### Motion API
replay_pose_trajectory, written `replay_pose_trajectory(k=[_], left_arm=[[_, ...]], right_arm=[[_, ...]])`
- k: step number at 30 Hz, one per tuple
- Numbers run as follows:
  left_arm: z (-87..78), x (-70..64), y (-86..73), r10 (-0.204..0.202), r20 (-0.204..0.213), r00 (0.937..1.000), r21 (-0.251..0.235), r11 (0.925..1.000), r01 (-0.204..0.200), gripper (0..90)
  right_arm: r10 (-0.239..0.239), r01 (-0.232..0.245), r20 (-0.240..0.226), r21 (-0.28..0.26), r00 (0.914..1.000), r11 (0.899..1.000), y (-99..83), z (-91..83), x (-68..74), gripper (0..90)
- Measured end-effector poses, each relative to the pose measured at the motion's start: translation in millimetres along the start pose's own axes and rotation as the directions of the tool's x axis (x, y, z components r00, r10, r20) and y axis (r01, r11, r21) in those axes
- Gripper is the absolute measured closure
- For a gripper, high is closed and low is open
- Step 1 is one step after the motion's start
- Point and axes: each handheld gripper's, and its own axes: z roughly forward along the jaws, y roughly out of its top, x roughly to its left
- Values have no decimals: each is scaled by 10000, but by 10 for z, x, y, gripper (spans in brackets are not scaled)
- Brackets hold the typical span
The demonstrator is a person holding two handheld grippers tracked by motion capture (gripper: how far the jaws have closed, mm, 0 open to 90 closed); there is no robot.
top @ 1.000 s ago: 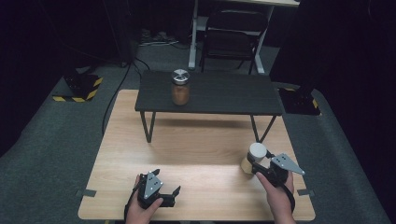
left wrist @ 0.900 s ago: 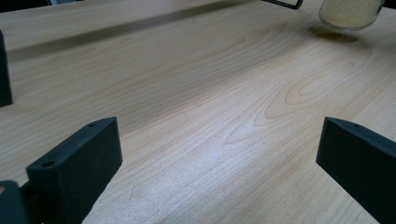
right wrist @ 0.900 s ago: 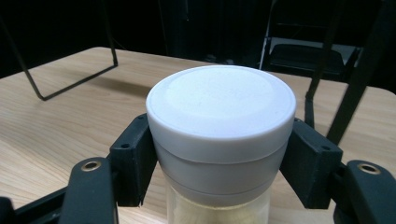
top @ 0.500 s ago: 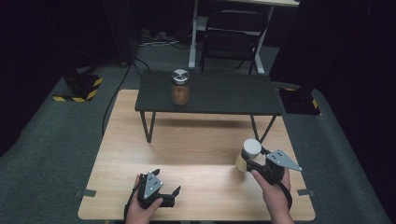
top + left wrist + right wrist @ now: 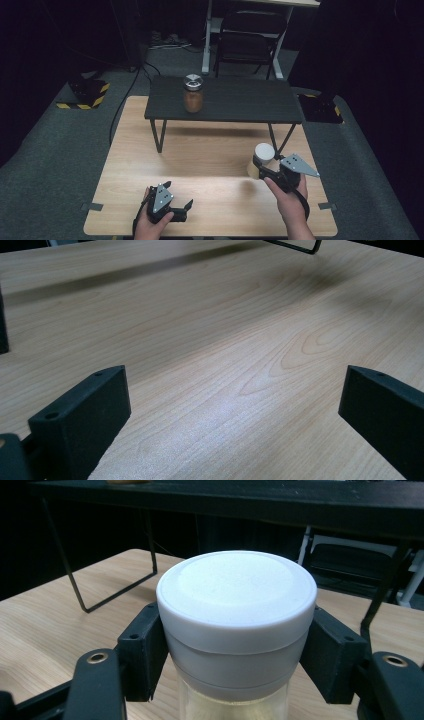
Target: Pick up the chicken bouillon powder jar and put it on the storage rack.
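Right claw [image 5: 264, 170] is clamped on a jar with a white lid [image 5: 262, 159]. In the right gripper view the two black jaws press against opposite sides of the jar [image 5: 236, 630] just under the lid rim, one on each side, in contact with the wall. Below the lid the jar body is clear, with pale contents visible at the bottom of that view. The jar stands close to upright. It sits over the right part of the wooden worktop [image 5: 210, 150], near the right edge and roughly midway between the near and far edges. Whether its base touches the wood cannot be told. A faint shadow lies on the wood just nearer than the jar.

Left claw [image 5: 181, 210] has its jaws well apart and nothing between them. In the left gripper view bare wood grain [image 5: 225, 355] shows between the two jaws. This claw is low at the near edge of the worktop, left of centre, well apart from the jar.

A low black table [image 5: 235, 97] on thin metal legs stands across the far part of the worktop. A second jar with brown contents and a silver lid [image 5: 193, 93] stands upright on it, towards its left end and well apart from both claws.
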Motion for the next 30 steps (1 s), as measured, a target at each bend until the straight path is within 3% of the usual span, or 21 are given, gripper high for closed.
replay_pose_trajectory(k=[30], left_arm=[[-7, 33, -14, 4, 200, 9998, -74, 10000, -3, 5]], right_arm=[[53, -67, -262, -555, 9996, 9984, 645, 129, 130, 335]])
